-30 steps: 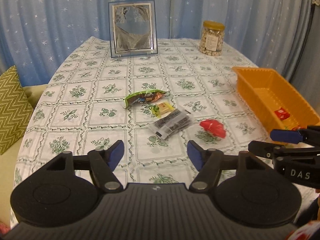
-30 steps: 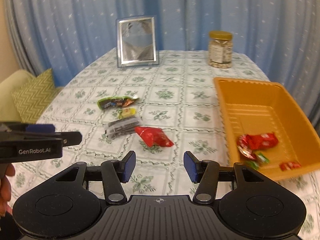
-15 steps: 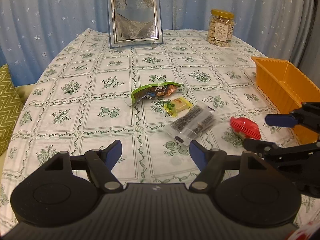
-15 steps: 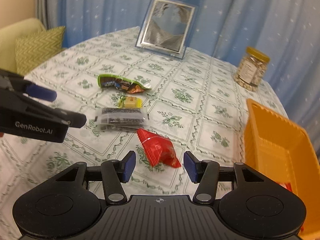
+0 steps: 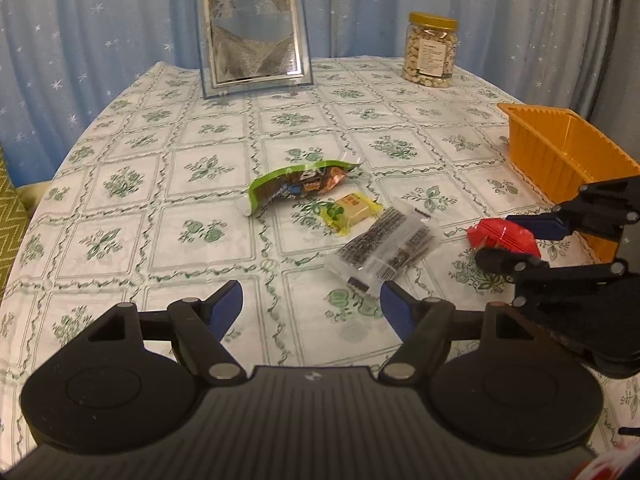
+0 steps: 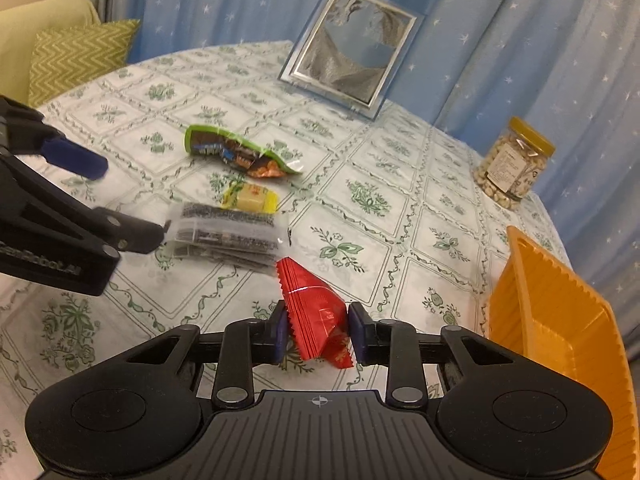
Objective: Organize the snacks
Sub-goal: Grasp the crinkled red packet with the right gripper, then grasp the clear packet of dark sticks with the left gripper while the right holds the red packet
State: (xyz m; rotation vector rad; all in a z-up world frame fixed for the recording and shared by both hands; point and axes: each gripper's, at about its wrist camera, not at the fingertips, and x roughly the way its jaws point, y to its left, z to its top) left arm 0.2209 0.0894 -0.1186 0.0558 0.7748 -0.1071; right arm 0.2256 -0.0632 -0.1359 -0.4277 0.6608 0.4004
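Observation:
A red snack packet (image 6: 312,308) lies on the flowered tablecloth, and my right gripper (image 6: 319,332) is closing on it, blue pads pressing both its sides. The left wrist view shows the same grip from the side, the right gripper (image 5: 508,240) around the red packet (image 5: 500,234). My left gripper (image 5: 311,296) stands open and empty just short of a clear packet of dark sticks (image 5: 384,248). Beyond that lie a small yellow candy (image 5: 350,212) and a green wrapper (image 5: 296,186). The orange bin (image 6: 560,312) stands at the right.
A silver picture frame (image 5: 252,28) and a jar of nuts (image 5: 430,54) stand at the table's far side. A zigzag cushion (image 6: 80,56) rests on a seat to the left. Blue starred curtains hang behind.
My right gripper has dropped over the red packet, rolled, and narrowed its jaws onto it. The left gripper has sunk closer to the table and the clear packet.

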